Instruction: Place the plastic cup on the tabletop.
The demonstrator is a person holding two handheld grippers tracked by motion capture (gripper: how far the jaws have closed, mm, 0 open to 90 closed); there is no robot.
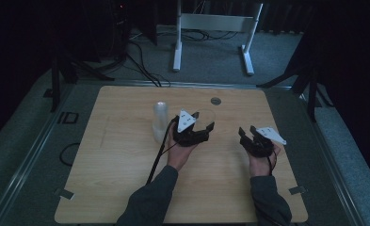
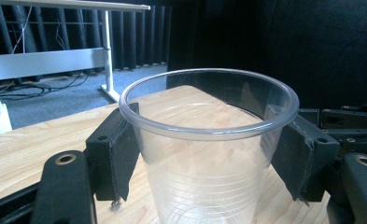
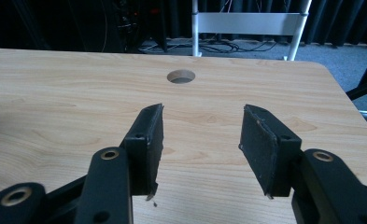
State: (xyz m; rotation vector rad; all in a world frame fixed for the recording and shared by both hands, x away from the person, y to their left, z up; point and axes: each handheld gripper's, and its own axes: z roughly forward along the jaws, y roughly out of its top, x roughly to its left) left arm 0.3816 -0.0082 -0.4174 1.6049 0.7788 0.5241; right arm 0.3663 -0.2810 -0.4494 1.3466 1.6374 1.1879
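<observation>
A clear plastic cup (image 2: 209,154) stands upright on the wooden table (image 1: 126,188), and my left gripper (image 2: 208,140) is shut on it, its black pads (image 2: 118,149) pressing on both sides just under the rim. From above, the left gripper (image 1: 205,121) holds that cup (image 1: 206,116) near the table's middle. A taller stack of clear cups (image 1: 160,121) stands just left of it. My right gripper (image 1: 246,134) is to the right, open; its jaws (image 3: 202,135) hover over bare wood with nothing between them.
A round cable hole (image 1: 215,100) is set in the table near its far edge, also ahead of the right gripper as a hole (image 3: 181,76). A white desk frame (image 1: 215,23) stands on the floor behind. A black cable (image 1: 156,160) trails from the left gripper.
</observation>
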